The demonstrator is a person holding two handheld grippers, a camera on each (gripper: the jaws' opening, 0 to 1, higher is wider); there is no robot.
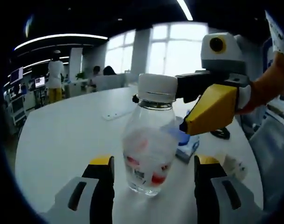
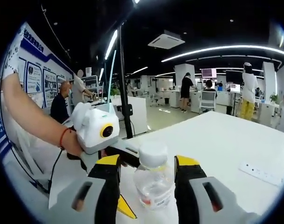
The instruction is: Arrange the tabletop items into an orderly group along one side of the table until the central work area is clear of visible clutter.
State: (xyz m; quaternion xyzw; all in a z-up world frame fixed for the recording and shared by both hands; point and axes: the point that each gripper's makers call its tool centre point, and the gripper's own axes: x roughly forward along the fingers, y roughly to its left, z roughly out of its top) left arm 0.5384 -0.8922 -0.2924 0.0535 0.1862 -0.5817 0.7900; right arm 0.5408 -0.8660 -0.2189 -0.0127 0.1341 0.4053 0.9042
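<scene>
- Bottle (image 1: 150, 140) is standing upright on the white table (image 1: 62, 135), and I am taking it as my landmark: clear ribbed plastic, rounded shoulders, a white screw cap, a red-and-white label low on its body.
- I am seeing my left gripper (image 1: 153, 175) with its jaws spread wide, one black, yellow-tipped finger on each side of the bottle's base and a clear gap on both sides, so it is gripping nothing.
- I am seeing my right gripper (image 2: 147, 179) straddling the bottle just below the cap; its fingers are sitting close to the plastic, but I cannot tell whether they are touching or squeezing it.
- In the left gripper view, the right gripper is reaching in at cap height, with a hand in an orange sleeve behind it.
- Just behind the bottle, a small blue-and-white packet (image 1: 187, 142) is lying on the table; a black cable (image 1: 221, 134) is coiling farther back.
- A white power strip (image 2: 263, 175) is lying flat, well apart from the bottle.
- The tabletop is looking smooth, matte and round-edged.
- Beyond the bottle, an open office is showing: bright windows, ceiling light strips, desks with monitors, and people standing.
</scene>
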